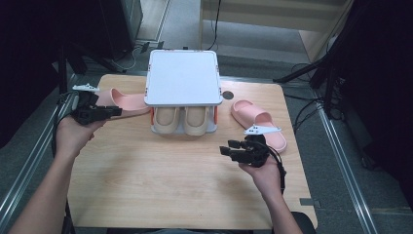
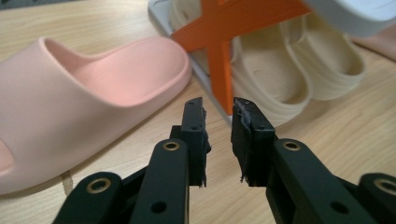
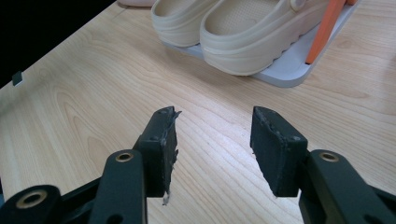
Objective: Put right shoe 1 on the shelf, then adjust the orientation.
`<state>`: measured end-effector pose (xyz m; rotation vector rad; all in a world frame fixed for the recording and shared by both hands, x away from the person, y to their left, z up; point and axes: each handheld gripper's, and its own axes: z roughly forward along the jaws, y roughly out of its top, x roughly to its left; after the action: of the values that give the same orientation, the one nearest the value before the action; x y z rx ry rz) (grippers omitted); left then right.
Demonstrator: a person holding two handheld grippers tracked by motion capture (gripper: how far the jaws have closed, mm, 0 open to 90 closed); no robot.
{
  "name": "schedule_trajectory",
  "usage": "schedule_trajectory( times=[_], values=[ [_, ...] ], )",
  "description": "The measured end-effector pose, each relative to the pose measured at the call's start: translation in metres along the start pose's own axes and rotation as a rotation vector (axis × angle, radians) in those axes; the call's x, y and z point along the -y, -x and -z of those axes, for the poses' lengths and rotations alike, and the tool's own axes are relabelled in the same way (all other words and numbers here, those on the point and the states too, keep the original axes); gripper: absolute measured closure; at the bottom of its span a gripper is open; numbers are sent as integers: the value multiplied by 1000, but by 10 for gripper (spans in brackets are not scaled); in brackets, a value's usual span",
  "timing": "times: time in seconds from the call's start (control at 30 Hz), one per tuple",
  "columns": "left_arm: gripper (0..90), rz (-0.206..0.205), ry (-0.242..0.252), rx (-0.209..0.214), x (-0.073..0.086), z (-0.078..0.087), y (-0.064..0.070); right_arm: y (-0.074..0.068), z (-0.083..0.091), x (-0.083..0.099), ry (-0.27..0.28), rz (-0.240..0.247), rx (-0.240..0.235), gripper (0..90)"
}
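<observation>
Fingers (image 2: 196, 126) of the left gripper (image 1: 103, 112) stand a narrow gap apart with nothing between them, their worn pads facing each other. In the left gripper view they hang just above the worktop (image 1: 160, 180), pointing at the orange cross-brace (image 2: 224, 42) on the side of a small shoe rack (image 1: 183, 78), with the toe of a pink slipper (image 2: 84, 98) close on one side. From the high view the left hand (image 1: 73, 134) holds this gripper at the left edge of the worktop, forearm coming in from the lower left, the gripper aimed toward the rack and lying over the near edge of that pink slipper; whether it touches the slipper cannot be told.

The right gripper (image 1: 233, 148) has its fingers (image 3: 161, 140) spread wide, empty, over bare wood. In the right gripper view they point toward a pair of cream slippers (image 3: 233, 28) that sit side by side on the rack's grey bottom tray (image 3: 289, 70). The right hand (image 1: 265, 173) holds this gripper in front of the rack and to its right, wrist bent inward so the fingers aim left.

A second pink slipper (image 1: 258, 124) lies on the worktop right of the rack, just behind the right gripper. The rack's white top shelf (image 1: 183, 75) covers the heels of the cream pair.
</observation>
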<state>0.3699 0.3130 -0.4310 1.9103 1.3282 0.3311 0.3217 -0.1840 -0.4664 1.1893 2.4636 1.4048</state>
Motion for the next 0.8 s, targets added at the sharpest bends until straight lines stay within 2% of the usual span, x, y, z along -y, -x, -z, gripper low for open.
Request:
schedule_trajectory(
  times=[0.13,0.23,0.33,0.47,0.53,0.63,0.8],
  values=[
    [789,17,-2,-6,-3,-12,-8,1,-6,0,-14,-13,-5,518],
    [811,7,-12,-17,-7,-21,-12,0,-10,0,-23,-14,-9,518],
    [829,17,-6,-24,-10,-29,-15,-2,-13,0,-31,-5,-13,519],
    [852,40,-41,-11,-14,-41,-24,-4,-14,1,-37,3,-10,518],
    [865,44,-59,-24,-15,-45,-27,-4,-14,1,-36,4,-7,518],
    [874,65,-57,-29,-14,-51,-33,-5,-13,4,-40,1,8,519],
    [870,81,-67,-66,-11,-61,-42,-8,-10,8,-40,3,17,519]
  ],
)
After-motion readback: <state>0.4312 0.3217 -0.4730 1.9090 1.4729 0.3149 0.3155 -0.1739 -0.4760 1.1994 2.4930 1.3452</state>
